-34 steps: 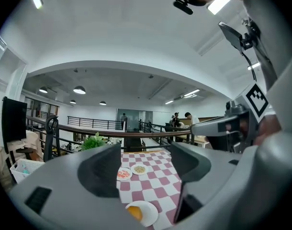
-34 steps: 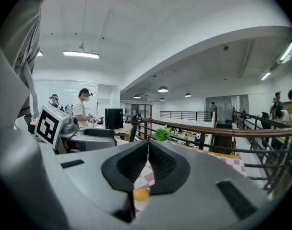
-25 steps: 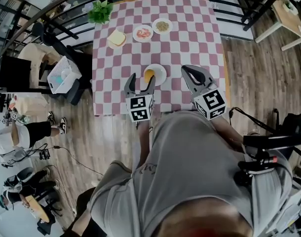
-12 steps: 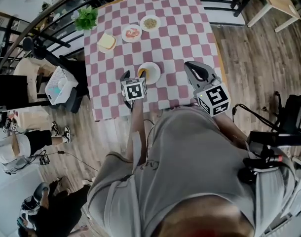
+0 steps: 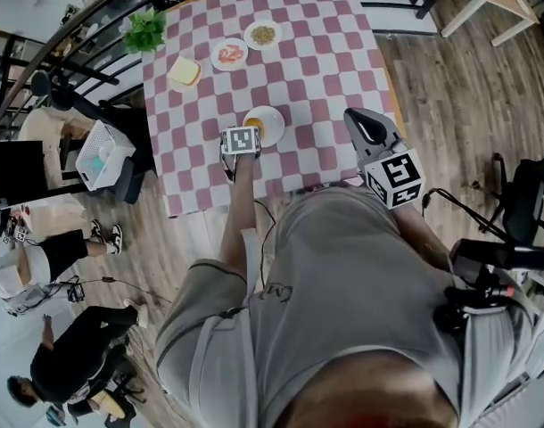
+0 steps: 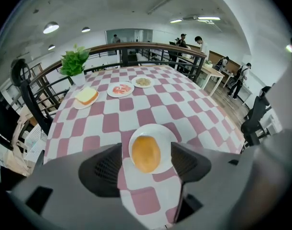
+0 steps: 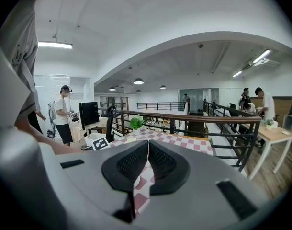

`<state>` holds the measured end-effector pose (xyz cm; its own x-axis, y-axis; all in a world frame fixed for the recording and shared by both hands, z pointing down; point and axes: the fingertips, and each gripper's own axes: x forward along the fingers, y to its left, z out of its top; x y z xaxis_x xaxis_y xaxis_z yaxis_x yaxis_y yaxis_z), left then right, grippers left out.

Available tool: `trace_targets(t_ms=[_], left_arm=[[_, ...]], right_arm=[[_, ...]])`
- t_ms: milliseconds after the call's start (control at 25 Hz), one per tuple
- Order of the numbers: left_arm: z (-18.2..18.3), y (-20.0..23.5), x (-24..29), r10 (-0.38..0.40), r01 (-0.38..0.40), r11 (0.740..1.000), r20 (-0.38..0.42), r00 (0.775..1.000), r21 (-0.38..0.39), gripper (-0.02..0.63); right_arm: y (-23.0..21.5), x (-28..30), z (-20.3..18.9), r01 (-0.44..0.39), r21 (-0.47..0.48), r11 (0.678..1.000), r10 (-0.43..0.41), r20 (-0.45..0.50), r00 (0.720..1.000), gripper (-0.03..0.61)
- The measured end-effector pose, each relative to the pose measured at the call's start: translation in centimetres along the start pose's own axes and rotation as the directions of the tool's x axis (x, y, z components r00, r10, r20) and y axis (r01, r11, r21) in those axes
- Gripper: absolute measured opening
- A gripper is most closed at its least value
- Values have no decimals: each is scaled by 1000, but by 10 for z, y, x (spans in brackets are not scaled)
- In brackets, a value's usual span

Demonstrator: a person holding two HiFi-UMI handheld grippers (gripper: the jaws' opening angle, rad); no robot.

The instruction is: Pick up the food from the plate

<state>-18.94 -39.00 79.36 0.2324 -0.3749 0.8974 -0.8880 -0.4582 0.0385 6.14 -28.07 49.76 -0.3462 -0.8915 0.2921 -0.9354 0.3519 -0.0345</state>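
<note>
Fingers (image 6: 105, 169) of left gripper (image 6: 146, 146) spread, flanking plate (image 6: 161, 131); round orange food (image 6: 146, 155) on plate between them, no contact. Right gripper (image 7: 148, 146) fingers pressed together, right of plate.

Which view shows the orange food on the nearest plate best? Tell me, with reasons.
The left gripper view: the orange food sits large, close and unobstructed on its white plate. The head view shows it only as a small orange spot. The right gripper view does not show it.
</note>
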Motion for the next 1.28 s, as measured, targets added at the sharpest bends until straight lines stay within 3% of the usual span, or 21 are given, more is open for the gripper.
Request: trace_targets(t_ms=[640, 800, 920, 1280], left_arm=[[-35, 2, 102, -75, 67, 997, -198, 977, -46, 330], [-40, -1, 113, -25, 26, 1000, -244, 969, 0, 339], [-39, -3, 108, -4, 13, 999, -255, 967, 34, 339], [-41, 4, 116, -63, 64, 998, -229, 971, -2, 328]], right_arm=[[-12, -7, -7, 55, 8, 998, -55, -28, 998, 15], [-15, -10, -7, 70, 8, 998, -69, -28, 997, 15], [-18, -11, -7, 79, 13, 997, -79, -29, 996, 15], [-16, -6, -9, 57, 16, 998, -56, -29, 998, 15]])
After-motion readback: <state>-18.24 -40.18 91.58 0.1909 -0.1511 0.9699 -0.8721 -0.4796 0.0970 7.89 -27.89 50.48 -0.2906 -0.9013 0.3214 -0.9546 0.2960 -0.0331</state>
